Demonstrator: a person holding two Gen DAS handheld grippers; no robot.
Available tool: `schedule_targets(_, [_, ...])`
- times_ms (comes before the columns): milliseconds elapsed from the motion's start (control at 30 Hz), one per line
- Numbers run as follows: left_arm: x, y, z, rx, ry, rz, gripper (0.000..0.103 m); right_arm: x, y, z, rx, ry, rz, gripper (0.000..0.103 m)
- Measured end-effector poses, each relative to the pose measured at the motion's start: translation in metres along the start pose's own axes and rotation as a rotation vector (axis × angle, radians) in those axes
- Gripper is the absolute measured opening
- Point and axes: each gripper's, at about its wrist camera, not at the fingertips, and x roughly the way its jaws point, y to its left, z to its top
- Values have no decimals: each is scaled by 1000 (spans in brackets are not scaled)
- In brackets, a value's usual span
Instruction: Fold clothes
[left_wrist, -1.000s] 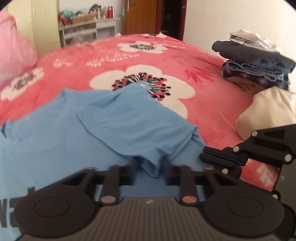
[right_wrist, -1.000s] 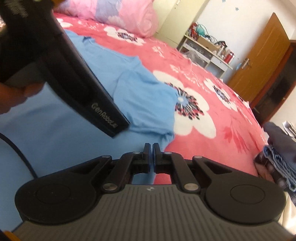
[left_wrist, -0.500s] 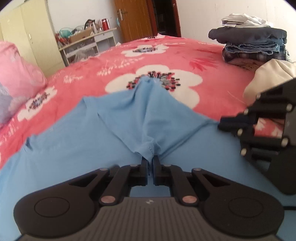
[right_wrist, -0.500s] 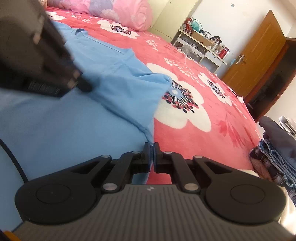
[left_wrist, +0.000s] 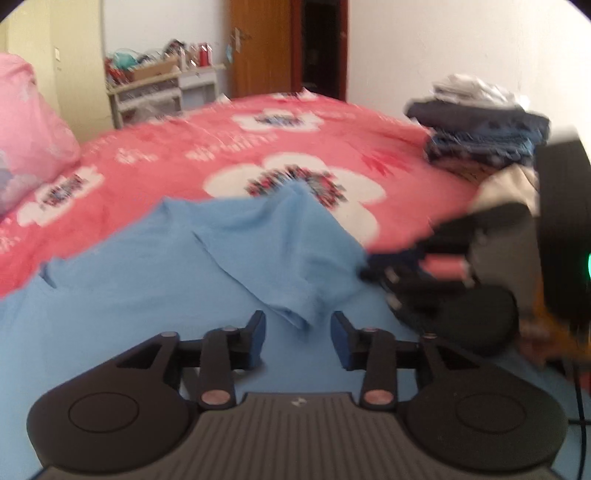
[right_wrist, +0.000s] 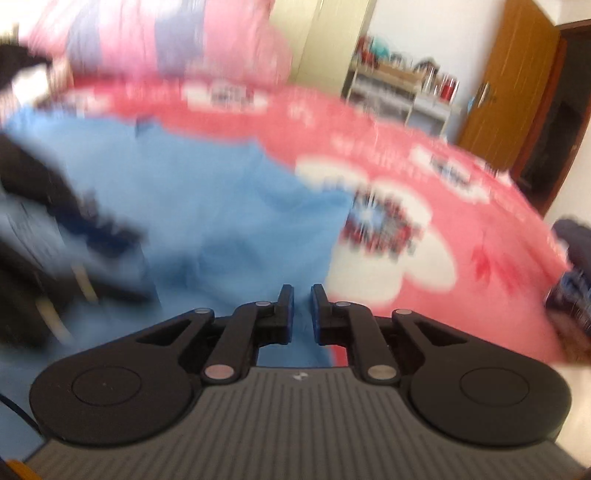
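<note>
Two views, both blurred. From my left gripper (left_wrist: 298, 341), fingers just sprung apart, I see the blue shirt's (left_wrist: 147, 295) folded sleeve lying loose between them, and only here the clothes pile (left_wrist: 480, 125) at the bed's (left_wrist: 184, 155) right edge. My right gripper (right_wrist: 300, 310) has just parted slightly, gripping nothing; its view shows the pink pillow (right_wrist: 166, 40). Open bedspread lies beyond.

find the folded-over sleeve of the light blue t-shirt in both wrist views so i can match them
Left wrist: the folded-over sleeve of the light blue t-shirt lies centre frame, just beyond the open left gripper.
Right wrist: the sleeve sits centre-left, blurred, ahead of the right gripper.
Shared landmark: the big white flower on the red bedspread, just past the sleeve.
</note>
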Motion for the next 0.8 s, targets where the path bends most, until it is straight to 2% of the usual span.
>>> schedule_targets(67, [9,8,14,4,-15,39,51,-3,1,0,-4,-7,-3,9])
schedule_targets(133, [28,18,28,-10,-5,48,58,-3,-2,-1,19,-7,8,9])
schedule_targets(200, [57,34,39,-84,59,72,57,-3,-4,-2,33,-10,13,9])
schedule_targets(233, [71,43,43,-125,87,84,53,-4,-5,-3,38,-11,15,9])
schedule_targets(267, [80,48,47,-135,92,98,51,-4,-5,-3,42,-12,17,9])
schedule_targets(367, [99,56,58,-94,68,139,49,-5,-5,-4,37,-15,16,9])
schedule_targets(467, [112,49,66,54,50,122,50,-5,-4,-4,27,-16,12,9])
schedule_targets(567, [126,39,69,186,64,102,49,-3,-4,-5,27,-16,12,9])
schedule_targets(600, [131,37,69,209,71,102,45,-3,-4,-4,27,-16,12,9])
schedule_targets(633, [134,35,69,212,74,101,28,-3,-4,-4,27,-16,13,9])
schedule_targets(700, [136,37,69,176,84,90,2,-2,-4,-5,29,-16,14,9])
schedule_targets(800, [131,40,70,115,58,135,1,-3,-4,-5,30,-16,14,9])
